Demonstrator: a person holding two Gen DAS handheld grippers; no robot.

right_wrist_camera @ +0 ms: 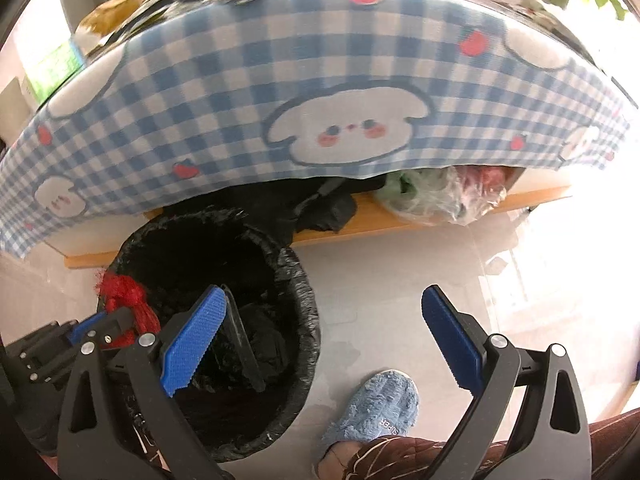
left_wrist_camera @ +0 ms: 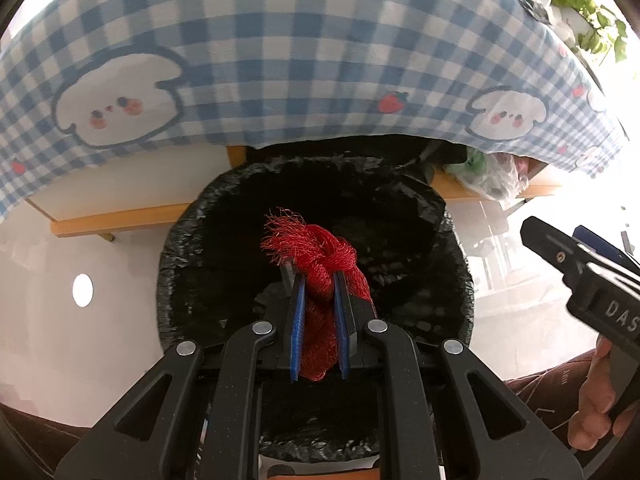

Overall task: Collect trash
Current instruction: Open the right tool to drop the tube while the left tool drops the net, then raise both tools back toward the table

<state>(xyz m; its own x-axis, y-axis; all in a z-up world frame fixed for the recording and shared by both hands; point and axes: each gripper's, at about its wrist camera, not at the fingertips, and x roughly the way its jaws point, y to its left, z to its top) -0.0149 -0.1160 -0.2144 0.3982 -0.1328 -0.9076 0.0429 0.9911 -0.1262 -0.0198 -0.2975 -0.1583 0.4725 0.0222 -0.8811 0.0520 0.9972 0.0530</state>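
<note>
A red mesh net bag (left_wrist_camera: pixel 320 276) hangs bunched between the blue pads of my left gripper (left_wrist_camera: pixel 319 280), which is shut on it. It hangs over the mouth of a round bin lined with a black bag (left_wrist_camera: pixel 192 240). In the right wrist view the same bin (right_wrist_camera: pixel 308 308) stands on the floor at lower left, and the red net (right_wrist_camera: pixel 128 292) shows above its left rim in the left gripper. My right gripper (right_wrist_camera: pixel 324 308) stands wide open with nothing between its fingers, over the bin's right rim and the floor. The right gripper's body (left_wrist_camera: pixel 592 280) appears at the right edge of the left wrist view.
A blue-and-white checked tablecloth (right_wrist_camera: pixel 224 92) with cartoon faces hangs over the table edge above the bin. A wooden shelf (right_wrist_camera: pixel 360 220) under the table holds plastic bags (right_wrist_camera: pixel 440 192). A foot in a blue fuzzy slipper (right_wrist_camera: pixel 376 404) stands right of the bin. A green plant (left_wrist_camera: pixel 584 4) is at top right.
</note>
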